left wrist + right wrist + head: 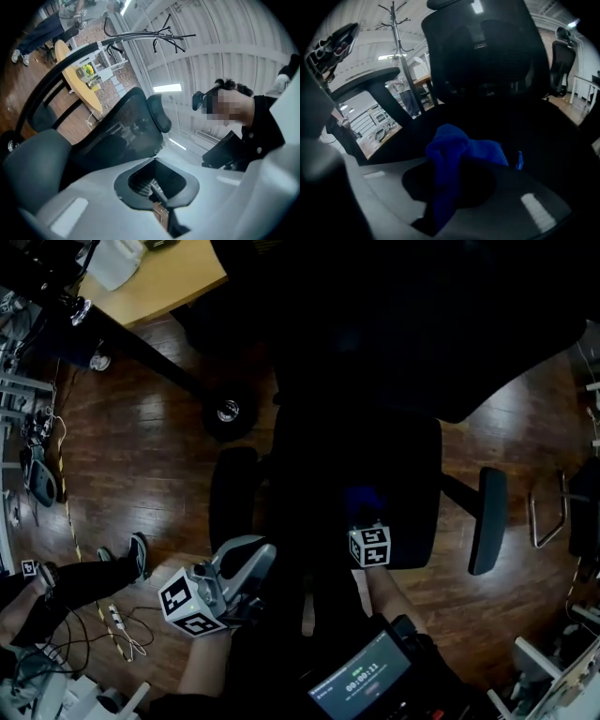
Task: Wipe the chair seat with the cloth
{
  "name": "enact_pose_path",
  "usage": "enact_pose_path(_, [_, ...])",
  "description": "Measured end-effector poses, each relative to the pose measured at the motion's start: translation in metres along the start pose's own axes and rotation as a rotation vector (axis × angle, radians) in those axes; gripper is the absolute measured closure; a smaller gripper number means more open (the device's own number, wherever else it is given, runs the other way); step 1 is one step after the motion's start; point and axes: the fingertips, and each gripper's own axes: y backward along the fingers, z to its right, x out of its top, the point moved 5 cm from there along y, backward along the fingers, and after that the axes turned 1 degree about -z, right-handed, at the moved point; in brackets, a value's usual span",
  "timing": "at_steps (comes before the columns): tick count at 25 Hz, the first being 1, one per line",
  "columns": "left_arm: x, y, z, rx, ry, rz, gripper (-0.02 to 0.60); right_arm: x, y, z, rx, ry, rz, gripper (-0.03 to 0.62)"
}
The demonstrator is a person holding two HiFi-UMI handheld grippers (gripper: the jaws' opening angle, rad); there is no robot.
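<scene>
1. Left gripper (246,563): fingers together, nothing between them. It is held off the seat's front-left corner, just beside the left armrest (232,498), and tilted up toward the backrest (126,126).
2. Chair seat (309,465): no gripper steadies it. Hazard: wiping pressure may swivel or roll the chair away.
3. Cloth (454,159): blue and bunched, over the seat's front part. Contact with the seat cannot be confirmed. Hazard: a bunched cloth wipes only a narrow strip, and drag may pull it free.
4. Right gripper (366,521): fingers clamped on the cloth, aimed roughly level at the backrest, forearm trailing behind.
</scene>
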Motion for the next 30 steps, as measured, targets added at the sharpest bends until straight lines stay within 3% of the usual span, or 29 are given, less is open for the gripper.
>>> enact_pose_path(5, [-0.001, -0.035, 0.006, -0.063, -0.017, -0.066, 0.580, -0.010, 0.073, 0.111, -0.252, -0.098, 0.016, 0.536])
enact_pose_path(8, [-0.001, -0.048, 0.011, -0.071, -0.023, -0.068, 0.580, -0.014, 0.103, 0.149, -0.323, -0.145, 0.042, 0.536])
enact_pose_path(19, [0.004, -0.045, 0.013, -0.056, -0.026, -0.063, 0.580, -0.010, 0.116, 0.144, -0.391, -0.116, 0.048, 0.536])
enact_pose_path(22, [0.011, -0.037, 0.013, -0.048, -0.031, -0.044, 0.580, -0.002, 0.104, 0.101, -0.307, -0.147, 0.086, 0.536])
enact_pose_path(27, [0.027, -0.017, 0.013, -0.009, -0.053, 0.024, 0.580, 0.002, 0.049, -0.028, 0.015, -0.113, 0.052, 0.536])
enact_pose_path(30, [0.036, 0.008, 0.012, 0.037, -0.066, 0.056, 0.580, -0.002, 0.020, -0.110, 0.160, -0.085, 0.006, 0.536])
